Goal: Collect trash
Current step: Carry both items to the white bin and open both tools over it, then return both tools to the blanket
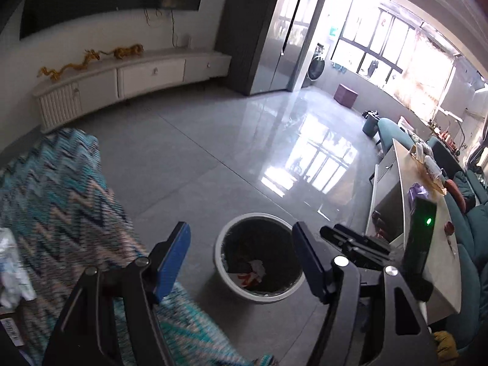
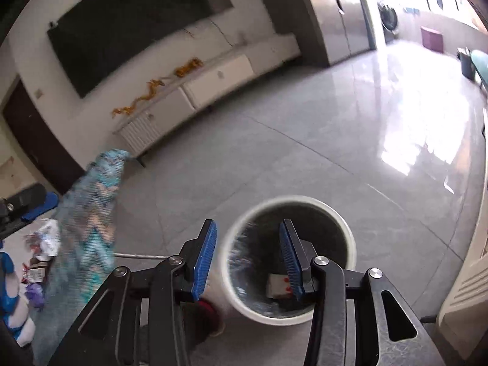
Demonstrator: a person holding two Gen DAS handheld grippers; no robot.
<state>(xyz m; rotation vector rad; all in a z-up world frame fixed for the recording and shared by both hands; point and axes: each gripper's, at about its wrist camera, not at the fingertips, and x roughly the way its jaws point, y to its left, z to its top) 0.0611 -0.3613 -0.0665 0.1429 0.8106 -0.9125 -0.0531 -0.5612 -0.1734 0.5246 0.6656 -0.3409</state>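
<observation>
Glossy grey tile floor (image 1: 213, 140), long white cabinet (image 1: 128, 82), sunlit windows (image 1: 396, 48).

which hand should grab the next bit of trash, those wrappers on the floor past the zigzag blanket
Left, probably. The wrappers lie beyond the zigzag blanket on the left gripper's side; the right gripper hangs open over the bin.

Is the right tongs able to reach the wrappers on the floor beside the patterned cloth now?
Probably yes. The right tongs are open and empty above the trash bin; the wrappers lie uncovered at the left, beside the patterned cloth, with bare floor between.
</observation>
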